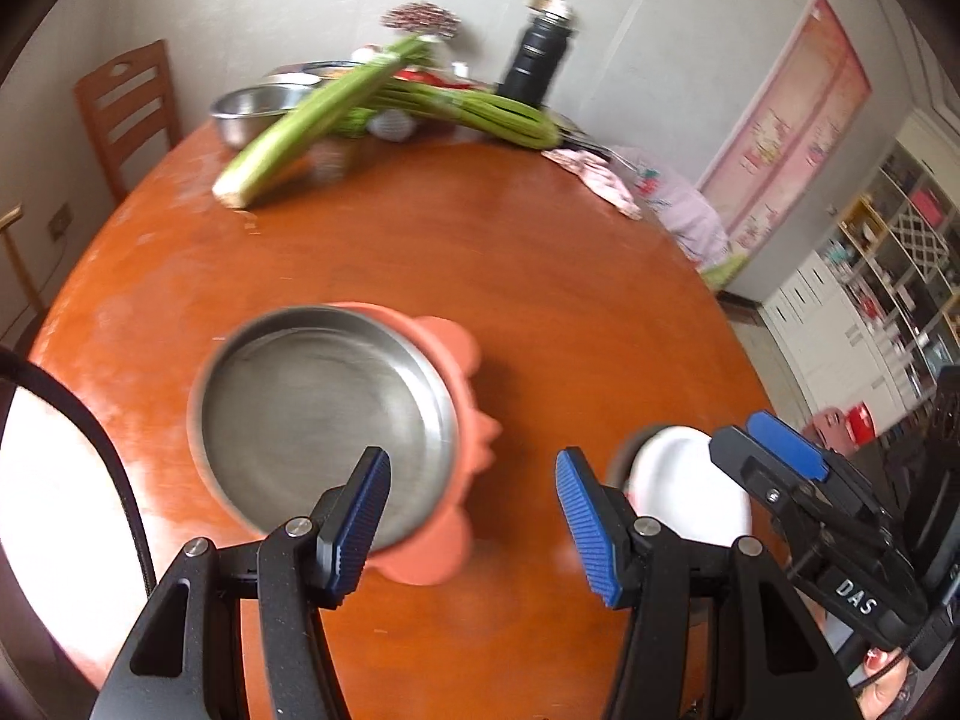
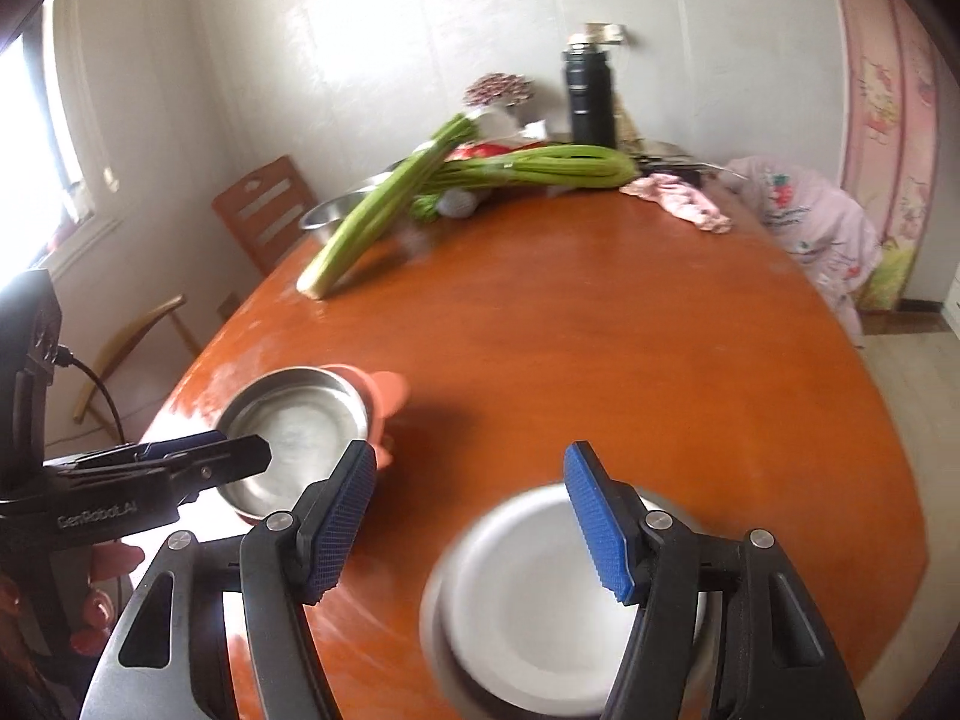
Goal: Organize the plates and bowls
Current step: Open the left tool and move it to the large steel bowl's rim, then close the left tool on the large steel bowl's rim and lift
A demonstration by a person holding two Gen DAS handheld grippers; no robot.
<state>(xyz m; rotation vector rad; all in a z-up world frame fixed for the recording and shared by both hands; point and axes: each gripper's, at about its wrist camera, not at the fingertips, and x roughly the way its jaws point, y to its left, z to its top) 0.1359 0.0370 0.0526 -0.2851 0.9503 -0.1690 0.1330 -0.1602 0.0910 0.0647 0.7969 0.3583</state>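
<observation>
Left wrist view: we see the round orange bench, then a steel bowl on a coral plate beyond our left fingers, spread apart and empty. The right fingers likewise gape above a white plate. We read "DAS" and "GenRobot.AI" on the tools.

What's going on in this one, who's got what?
A person holds a gripper in each hand above a round wooden table. Neither holds anything: the left gripper and the right gripper both stand open and empty. Below the left one, a steel bowl sits on an orange flower-shaped plate. Below the right one, a white plate rests in a steel dish. Celery, another steel bowl and a black flask sit at the far edge.
</observation>
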